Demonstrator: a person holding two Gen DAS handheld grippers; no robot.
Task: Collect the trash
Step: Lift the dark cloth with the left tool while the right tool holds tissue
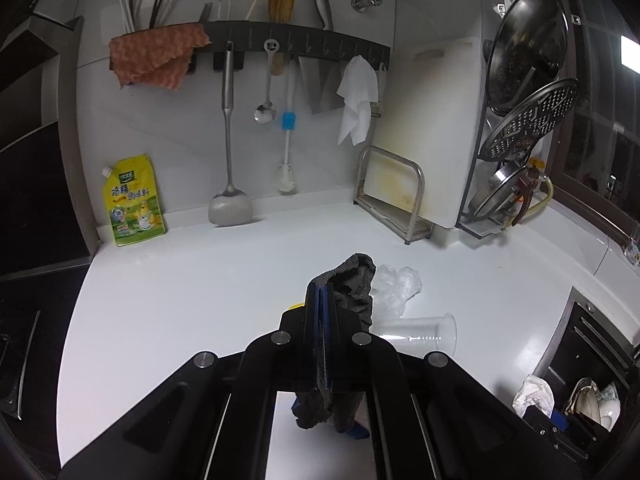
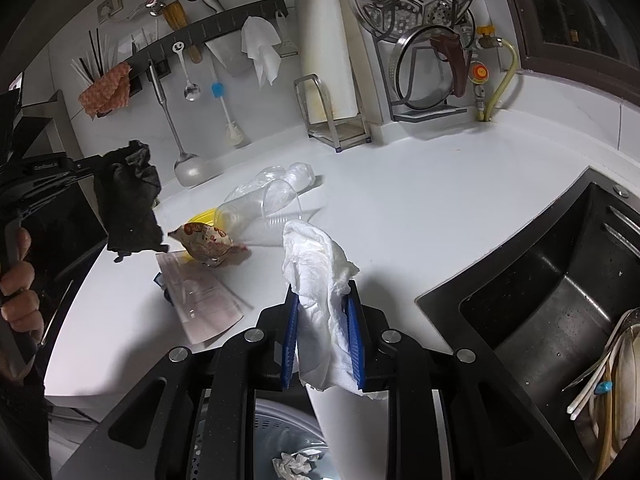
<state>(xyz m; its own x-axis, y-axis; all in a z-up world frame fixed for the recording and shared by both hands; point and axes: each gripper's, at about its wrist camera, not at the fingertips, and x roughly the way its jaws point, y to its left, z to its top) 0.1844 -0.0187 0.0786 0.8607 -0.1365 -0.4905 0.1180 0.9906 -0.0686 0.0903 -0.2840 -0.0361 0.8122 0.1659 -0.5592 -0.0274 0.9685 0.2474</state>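
Note:
My left gripper (image 1: 325,292) is shut on a dark grey rag (image 1: 352,280) and holds it above the white counter (image 1: 180,280); the rag also shows in the right wrist view (image 2: 128,200). My right gripper (image 2: 322,300) is shut on a crumpled white paper towel (image 2: 316,264), above the counter's front edge. On the counter lie a clear plastic cup (image 2: 260,208), crumpled clear plastic (image 2: 292,172), a snack wrapper (image 2: 208,240), a flat plastic packet (image 2: 200,296) and something yellow (image 2: 200,216). The cup (image 1: 420,332) and clear plastic (image 1: 396,284) show in the left view.
A perforated bin (image 2: 280,440) with crumpled paper sits below the counter edge. A black sink (image 2: 560,300) with dishes is at the right. A cutting-board rack (image 1: 392,200), a yellow pouch (image 1: 134,200) and hanging utensils (image 1: 228,120) line the back wall. A stovetop (image 1: 24,320) is left.

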